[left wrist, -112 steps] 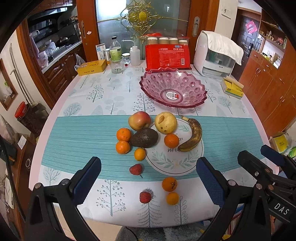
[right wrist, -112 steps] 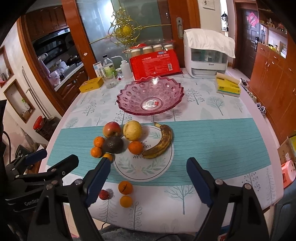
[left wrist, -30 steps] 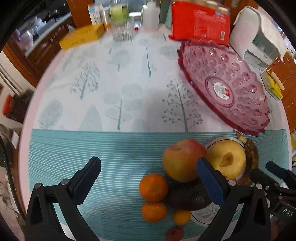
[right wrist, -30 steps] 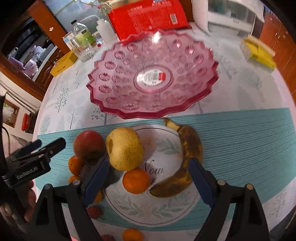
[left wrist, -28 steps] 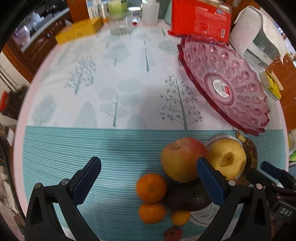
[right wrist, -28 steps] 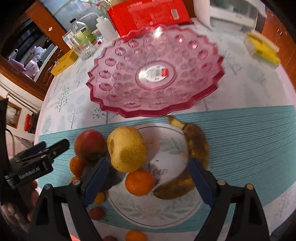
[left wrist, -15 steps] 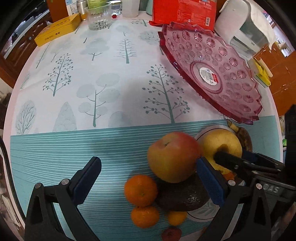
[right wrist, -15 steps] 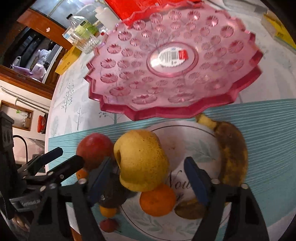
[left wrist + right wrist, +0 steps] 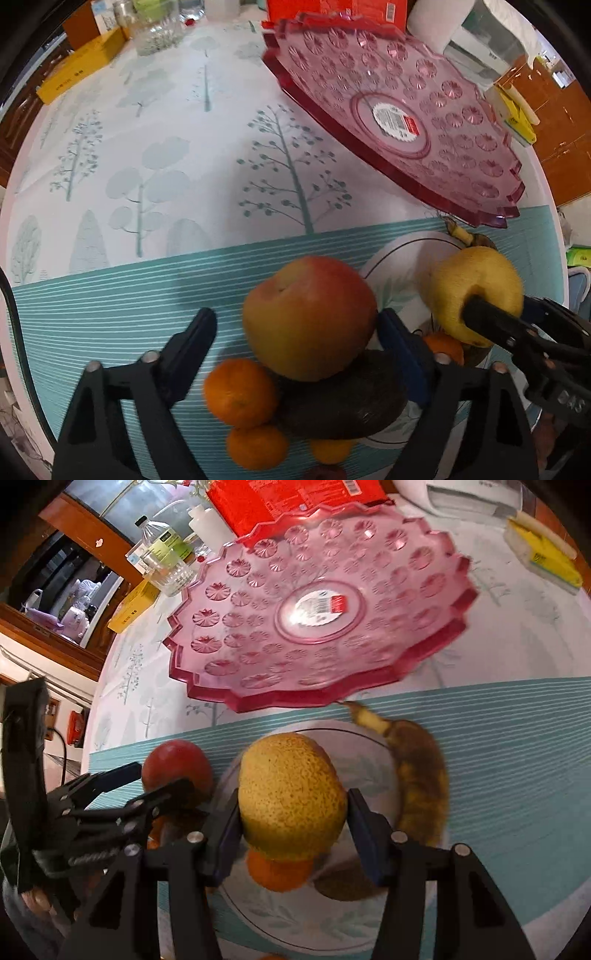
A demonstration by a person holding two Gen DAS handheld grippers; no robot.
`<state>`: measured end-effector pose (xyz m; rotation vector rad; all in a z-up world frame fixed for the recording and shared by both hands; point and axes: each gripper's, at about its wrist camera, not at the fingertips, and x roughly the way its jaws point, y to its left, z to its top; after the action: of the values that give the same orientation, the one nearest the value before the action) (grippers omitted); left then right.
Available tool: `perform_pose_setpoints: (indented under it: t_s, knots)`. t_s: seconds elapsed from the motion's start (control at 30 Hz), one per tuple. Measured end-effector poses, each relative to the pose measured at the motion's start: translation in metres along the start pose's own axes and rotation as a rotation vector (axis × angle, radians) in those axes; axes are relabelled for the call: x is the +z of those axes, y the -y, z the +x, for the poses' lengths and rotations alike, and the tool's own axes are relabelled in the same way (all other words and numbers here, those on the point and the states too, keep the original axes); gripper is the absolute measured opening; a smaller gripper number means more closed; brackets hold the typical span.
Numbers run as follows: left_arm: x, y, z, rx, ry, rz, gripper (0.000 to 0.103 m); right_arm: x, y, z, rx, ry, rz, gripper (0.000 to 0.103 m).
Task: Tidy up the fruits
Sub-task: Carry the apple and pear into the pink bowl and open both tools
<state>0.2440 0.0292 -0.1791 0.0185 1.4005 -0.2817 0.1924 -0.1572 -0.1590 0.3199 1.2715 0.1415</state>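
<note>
My left gripper (image 9: 295,328) is open around the red-yellow apple (image 9: 308,317); its right pad touches the apple and a gap shows at the left pad. The apple rests on a dark avocado (image 9: 343,402) beside two oranges (image 9: 240,393). My right gripper (image 9: 291,819) is shut on the yellow pear (image 9: 291,797), both pads against its sides; the pear also shows in the left wrist view (image 9: 476,288). An orange (image 9: 279,873) lies under the pear. A brown banana (image 9: 421,771) lies to its right. The empty pink glass bowl (image 9: 317,605) stands just beyond.
The fruits sit on a white round mat (image 9: 369,915) and a teal striped runner (image 9: 110,295). At the back stand a red package (image 9: 288,498), bottles and a glass (image 9: 166,561), a yellow box (image 9: 81,66), and yellow sponges (image 9: 543,554).
Both grippers have moved forward and down onto the fruits. The right gripper has closed on the pear. The left gripper has narrowed around the apple.
</note>
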Motion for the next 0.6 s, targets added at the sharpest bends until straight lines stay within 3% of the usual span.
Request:
perform_pose_setpoints:
  t_s: [0.07, 0.3, 0.6]
  knots:
    - [0.0, 0.006, 0.005, -0.002, -0.012, 0.006, 0.072, -0.002, 0.004, -0.007, -0.008, 0.012, -0.006, 0.054]
    - [-0.005, 0.023, -0.008, 0.081, 0.038, 0.057, 0.072, -0.011, 0.0, -0.034, -0.029, 0.075, -0.061, 0.054]
    - [-0.005, 0.048, -0.1, 0.13, 0.239, 0.124, 0.072, -0.006, -0.01, -0.086, -0.042, 0.196, -0.145, 0.054]
